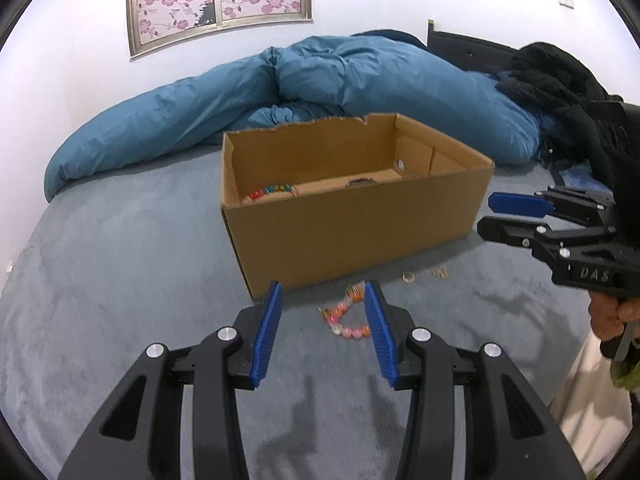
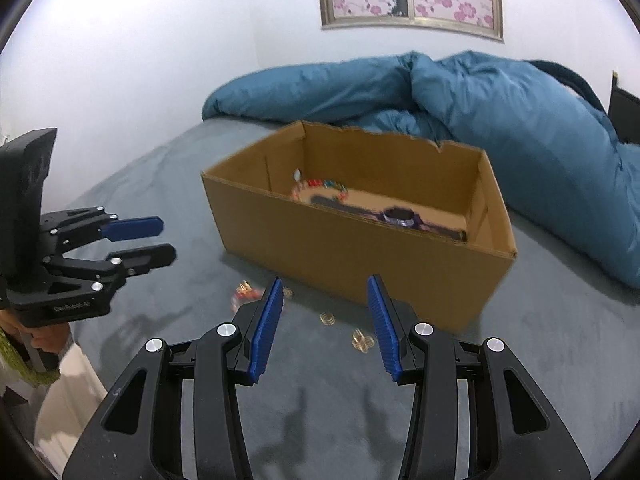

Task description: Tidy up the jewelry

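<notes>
Lying between the open left gripper (image 1: pixel 323 294) fingers, a pink bead bracelet (image 1: pixel 346 322)

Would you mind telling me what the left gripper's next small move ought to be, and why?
Probably ease the left gripper forward and down onto the pink bead bracelet: its jaws are open and empty, the bracelet lies on the bed just ahead, outside the cardboard box.

Even, bright indoor light falls from above, throwing soft gripper shadows onto the bed (image 1: pixel 120 280) in front of the cardboard box (image 1: pixel 352 224). The white wall behind the box is washed out. Fisheye bending curves the edges into dark corners. The right wrist view shows motion blur around the box.
</notes>
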The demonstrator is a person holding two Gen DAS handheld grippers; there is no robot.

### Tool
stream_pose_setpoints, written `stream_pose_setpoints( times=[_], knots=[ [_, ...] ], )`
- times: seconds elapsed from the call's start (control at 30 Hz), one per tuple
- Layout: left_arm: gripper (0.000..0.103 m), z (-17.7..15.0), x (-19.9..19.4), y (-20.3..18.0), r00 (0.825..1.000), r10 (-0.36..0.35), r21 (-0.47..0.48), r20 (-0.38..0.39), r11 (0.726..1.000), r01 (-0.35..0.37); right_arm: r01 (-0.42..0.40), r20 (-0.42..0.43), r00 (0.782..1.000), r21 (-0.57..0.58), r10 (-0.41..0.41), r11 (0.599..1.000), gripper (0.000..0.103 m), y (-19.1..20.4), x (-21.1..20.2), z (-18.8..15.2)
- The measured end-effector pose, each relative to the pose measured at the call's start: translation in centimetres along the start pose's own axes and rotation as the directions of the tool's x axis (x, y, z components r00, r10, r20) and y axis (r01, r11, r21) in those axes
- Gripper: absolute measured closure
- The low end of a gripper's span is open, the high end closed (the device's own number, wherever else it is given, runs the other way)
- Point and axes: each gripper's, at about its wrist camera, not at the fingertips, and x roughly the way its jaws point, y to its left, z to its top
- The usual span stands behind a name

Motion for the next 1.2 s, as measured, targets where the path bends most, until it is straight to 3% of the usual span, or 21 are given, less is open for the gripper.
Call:
stream_pose_setpoints(
  times=[0.37, 0.57, 0.73, 0.87, 1.07, 1.2],
  knots=[
    [0.062, -2.4, 3.9, -3.9, 0.991, -0.112, 0.106, -0.072, 0.987, 0.119, 0.007, -0.087, 0.996, 0.036, -0.004, 0.999, 0.065, -1.8, 2.1, -3.2],
    [0.062, -1.9, 7.5, -3.9, 0.982, -0.142, 0.091, -0.121, 0.984, 0.153, -0.006, -0.12, 0.993, 0.058, 0.013, 0.998, 0.066, -2.3, 3.8, -4.2],
    [0.062, -2.0, 10.5, -3.1, 0.957, -0.193, 0.026, -0.217, 0.979, 0.203, -0.015, -0.14, 0.99, 0.07, 0.025, 0.997, 0.066, -2.6, 5.1, -4.5],
    [0.062, -2.3, 9.7, -2.7, 0.938, -0.242, 0.015, -0.248, 0.967, 0.253, -0.021, -0.148, 0.989, 0.068, 0.031, 0.997, 0.066, -2.6, 5.5, -4.6],
    [0.062, -3.8, 8.0, -1.9, 0.916, -0.234, 0.05, -0.327, 0.963, 0.263, -0.024, -0.157, 0.987, 0.068, 0.035, 0.997, 0.066, -2.6, 6.0, -4.7],
    [0.062, -4.9, 6.7, -1.7, 0.918, -0.209, 0.1, -0.338, 0.962, 0.256, -0.026, -0.157, 0.987, 0.069, 0.036, 0.997, 0.066, -2.4, 6.1, -4.8]
  ],
)
